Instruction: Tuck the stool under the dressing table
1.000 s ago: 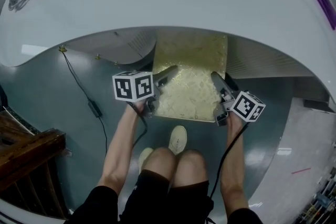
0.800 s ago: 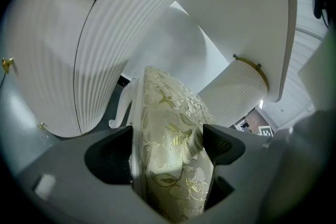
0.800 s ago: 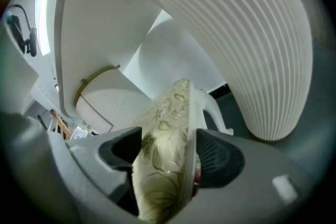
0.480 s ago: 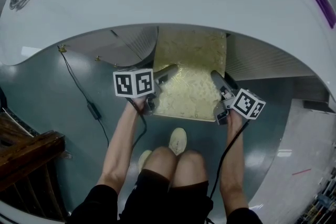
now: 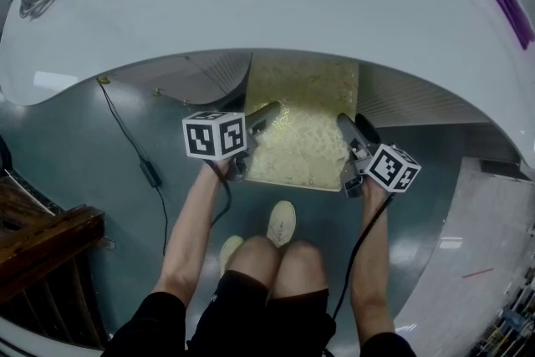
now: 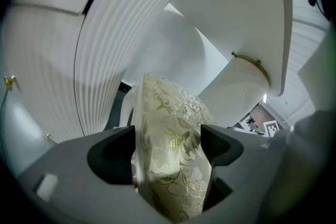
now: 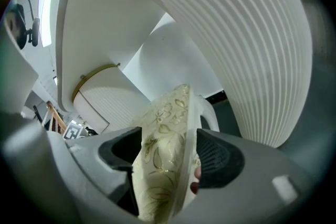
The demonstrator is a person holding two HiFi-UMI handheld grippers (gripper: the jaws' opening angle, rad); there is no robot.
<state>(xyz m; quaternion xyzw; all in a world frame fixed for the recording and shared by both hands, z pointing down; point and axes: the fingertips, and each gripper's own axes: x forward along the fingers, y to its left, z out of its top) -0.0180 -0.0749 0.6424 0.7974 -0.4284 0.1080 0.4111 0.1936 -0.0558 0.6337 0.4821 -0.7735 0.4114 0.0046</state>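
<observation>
Left tool (image 5: pixel 266 114) grips the stool (image 5: pixel 305 125) at the 9 o'clock edge of its seat. Its jaws stand wide and have just been closing slightly. The left gripper view shows the gold-patterned cushion and the seat board filling the gap, with both pads in contact. Right tool (image 5: pixel 348 131) grips the 3 o'clock edge in the same way: jaws wide, cushion and board clamped between them.

Stool position: on the floor (image 5: pixel 92 138), in the kneehole of the white desk (image 5: pixel 292 4). The 12 o'clock edge of the seat lies beneath the desk rim. The 6 o'clock portion projects toward the person's shoe (image 5: pixel 282 221). Fluted pedestals (image 5: pixel 201 75) flank the kneehole at 10 and 2 o'clock.

Step in hand, as judged: the push-in stage, partly complete. About half of the seat appears to be short of the rim.

The next move calls for:
1. An equal push from both tools toward 12 o'clock, so that the seat does not yaw into either pedestal.
2. A level seat, kept low enough to pass under the desk top.
3. Attention to the marker cubes, which ride above the seat and would probably meet the rim first.
4. Opening both tools only once the 6 o'clock edge sits beneath the rim.
</observation>
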